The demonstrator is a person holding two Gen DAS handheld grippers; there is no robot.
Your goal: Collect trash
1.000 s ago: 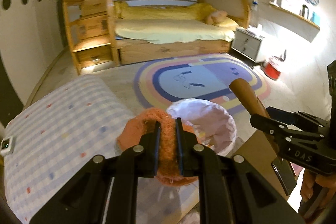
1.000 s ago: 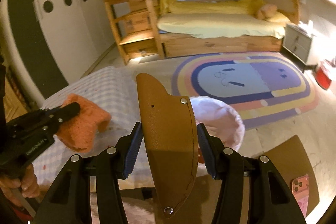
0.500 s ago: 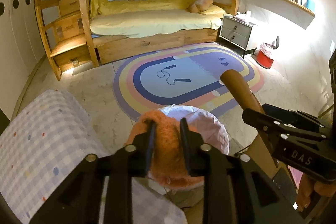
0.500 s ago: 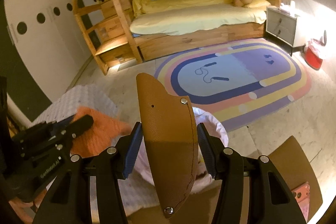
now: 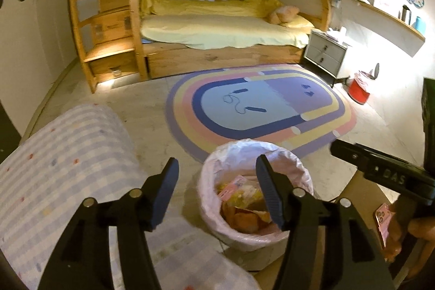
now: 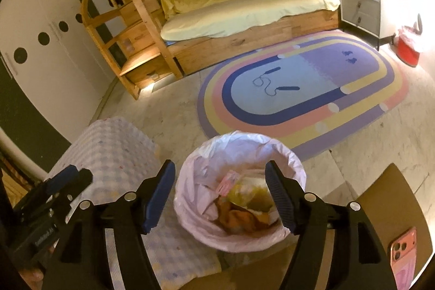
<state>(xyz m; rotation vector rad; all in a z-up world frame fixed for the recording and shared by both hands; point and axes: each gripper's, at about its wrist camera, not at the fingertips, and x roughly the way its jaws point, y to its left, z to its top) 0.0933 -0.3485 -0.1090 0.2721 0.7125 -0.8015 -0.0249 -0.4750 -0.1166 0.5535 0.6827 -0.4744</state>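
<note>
- My left gripper point(image 5: 216, 195) has its jaws spread wide apart with nothing between them; the bin sits at about 1 o'clock from its tips.
- My right gripper point(image 6: 217, 197) is likewise spread wide and holds nothing, its two fingers framing the bin straight ahead at 12 o'clock.
- The trash bin point(image 6: 190, 219), lined with a pale pink plastic bag, stands on the floor just beside the checked cloth surface point(image 6: 119, 151), which lies at about 10 o'clock in my right view.
- Inside the bin I see a heap of trash point(image 6: 242, 211): an orange-brown crumpled piece at the bottom, yellowish wrappers, and a small pink packet on top. I cannot tell the single items apart with certainty.
- In my left view the same trash point(image 5: 242, 203) shows between the fingers, low inside the liner.
- The right gripper appears at 3 o'clock of my left view, beside the bin; the left gripper appears at 8 o'clock of my right view, over the checked cloth.
- A brown table top point(image 6: 394, 197) fills 4 o'clock of my right view, with a pink phone point(image 6: 403, 249) lying on it near the edge of the frame.
- Beyond the bin at 12 o'clock lies an oval rainbow rug point(image 6: 301, 89) with a dark cord point(image 6: 269, 83) on it.
- Farther back are the wooden bunk bed point(image 5: 217, 29), a grey nightstand point(image 5: 325, 53) and a red bucket point(image 5: 360, 91).
</note>
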